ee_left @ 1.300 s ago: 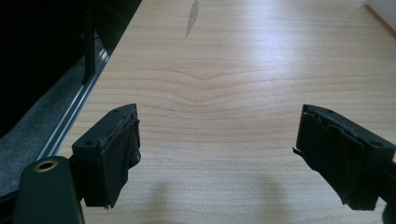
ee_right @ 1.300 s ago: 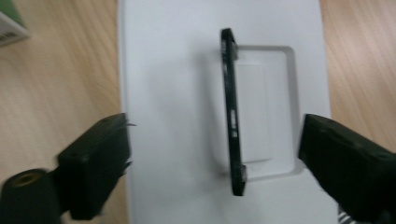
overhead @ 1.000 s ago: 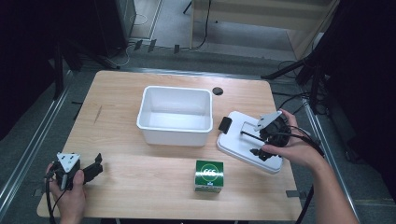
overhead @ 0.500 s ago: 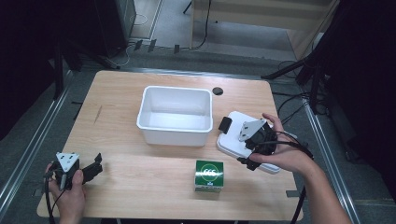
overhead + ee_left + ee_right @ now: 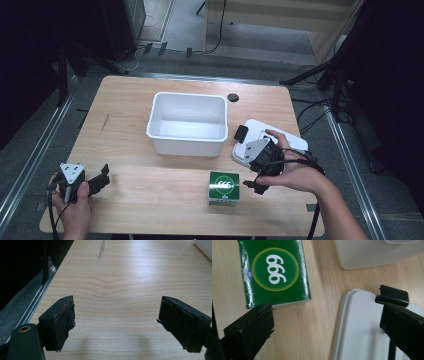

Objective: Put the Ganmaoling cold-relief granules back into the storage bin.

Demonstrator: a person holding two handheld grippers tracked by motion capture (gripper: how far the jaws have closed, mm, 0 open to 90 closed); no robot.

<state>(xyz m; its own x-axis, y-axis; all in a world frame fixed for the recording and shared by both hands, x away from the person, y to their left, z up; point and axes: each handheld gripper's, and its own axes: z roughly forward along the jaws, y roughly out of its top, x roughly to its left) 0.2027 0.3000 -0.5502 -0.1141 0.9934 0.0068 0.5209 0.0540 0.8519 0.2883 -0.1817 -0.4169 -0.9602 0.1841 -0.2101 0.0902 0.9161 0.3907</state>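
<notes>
High view: white bin (image 5: pixel 187 123) at table centre, open top, interior bare. White lid (image 5: pixel 292 142) flat on the wooden table (image 5: pixel 150 200), just right of the bin, with a black clip (image 5: pixel 241 133) at its near-left corner. Green box (image 5: pixel 223 188) marked "999" near the front edge, forward of the bin and just left of the lid's front end. Right gripper (image 5: pixel 256 186) held in the right hand (image 5: pixel 292 172), above the front part of the lid and pointing down toward the gap between lid and green box; jaw spacing hard to judge from here. Left gripper (image 5: pixel 102 178) held in the left hand (image 5: pixel 75 207) at the front-left corner of the table, well apart from bin, lid and box, jaws pointing right. Left gripper view: both black jaws spread wide, bare wood grain between them, nothing gripped; a sliver of the white bin at the upper right corner. Right gripper view: jaws spread wide, nothing clamped; green box (image 5: pixel 274 271) lying flat at upper left, close to the left jaw tip but not touching; lid (image 5: pixel 359 325) with raised rim at lower right beneath the right jaw; black clip (image 5: pixel 392 295) just above that jaw tip; bin wall (image 5: pixel 372 252) at the top, contents not visible from this angle.
</notes>
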